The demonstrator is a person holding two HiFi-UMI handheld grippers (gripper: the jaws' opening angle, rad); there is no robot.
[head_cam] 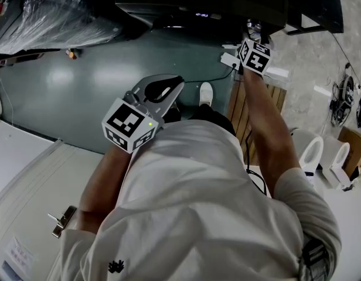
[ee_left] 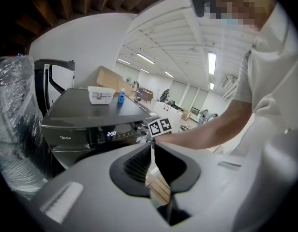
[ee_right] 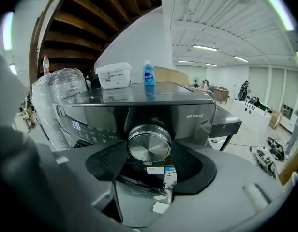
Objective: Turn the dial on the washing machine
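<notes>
**Right tool clamped on the dial, left tool idle**

Your right tool (ee_right: 149, 154) is out at the end of your outstretched arm, and its two dark pads sit against either side of the round brushed-metal dial (ee_right: 149, 143). The dial fills the gap between them, with its flat face turned straight back at the tool. It projects from the front panel of the dark grey washing machine (ee_right: 190, 116). To the tool's left, pale digits glow on the panel's display (ee_right: 75, 125).

Above the tool, on the machine's flat top, stand a white rectangular plastic tub (ee_right: 113, 75) and, just to its right, a small blue bottle (ee_right: 148, 73). Further to the tool's left rises a bundle wrapped in clear plastic film (ee_right: 57, 95).

Your left tool (ee_left: 152, 151) is close in front of your chest, well back from the machine. Its jaws are pressed together along a thin seam with nothing between them. Beyond its tips, your right forearm reaches across to the panel, and the marker cube (ee_left: 159, 126) shows just above the seam.
</notes>
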